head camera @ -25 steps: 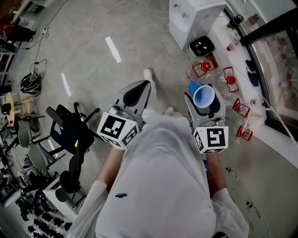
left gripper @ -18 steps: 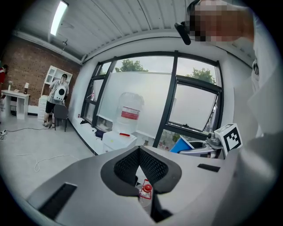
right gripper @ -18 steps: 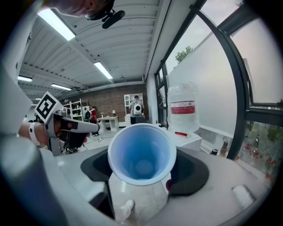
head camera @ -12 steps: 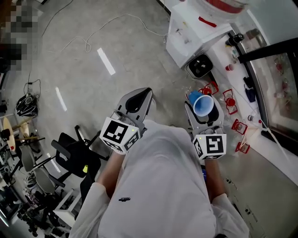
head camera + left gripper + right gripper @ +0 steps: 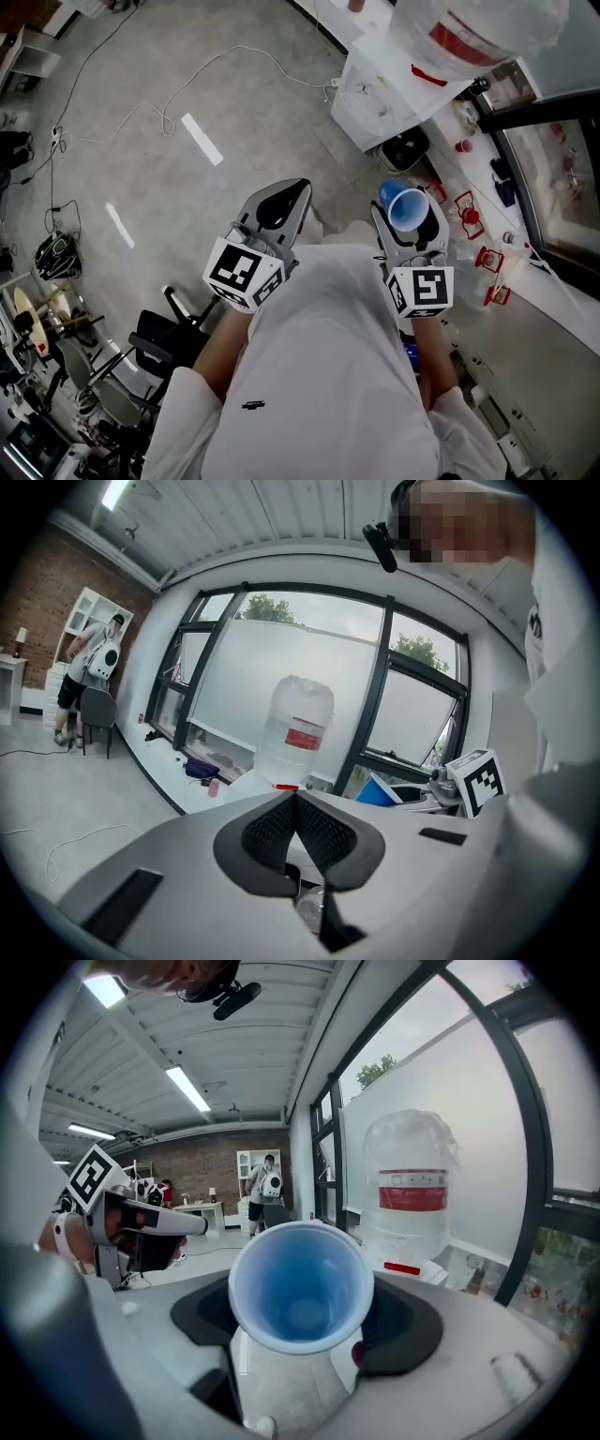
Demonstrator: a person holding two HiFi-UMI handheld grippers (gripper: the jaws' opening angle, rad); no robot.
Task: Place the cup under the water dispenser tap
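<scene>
We're standing over the grey floor [image 5: 187, 216] with a gripper in each hand. The right gripper [image 5: 300, 1274] has its jaws clamped on the blue cup [image 5: 300, 1288], 1 pad on each side of the cup's wall. The cup's open mouth tips back toward us, so we look straight down to its bottom. In the head view the cup is up in the air in front of our body, held off the floor. The left gripper [image 5: 295, 797] has its jaws together, tips touching, nothing between them. It hangs beside the right one, across our white shirt [image 5: 328, 356] from it.

Ahead stands the white water dispenser [image 5: 380, 89], with 1 big clear bottle [image 5: 469, 33] upside down on top, a red label around it. The cup is apart from the dispenser and not under a tap, and we can't make out the tap itself. At the dispenser's foot sits a dark square tray [image 5: 405, 150]. Along the window runs a white ledge [image 5: 553, 291] with several small red-framed things [image 5: 466, 214] on it. A white cable [image 5: 202, 80] loops across the floor, and a black chair [image 5: 159, 342] stands off to our left.
</scene>
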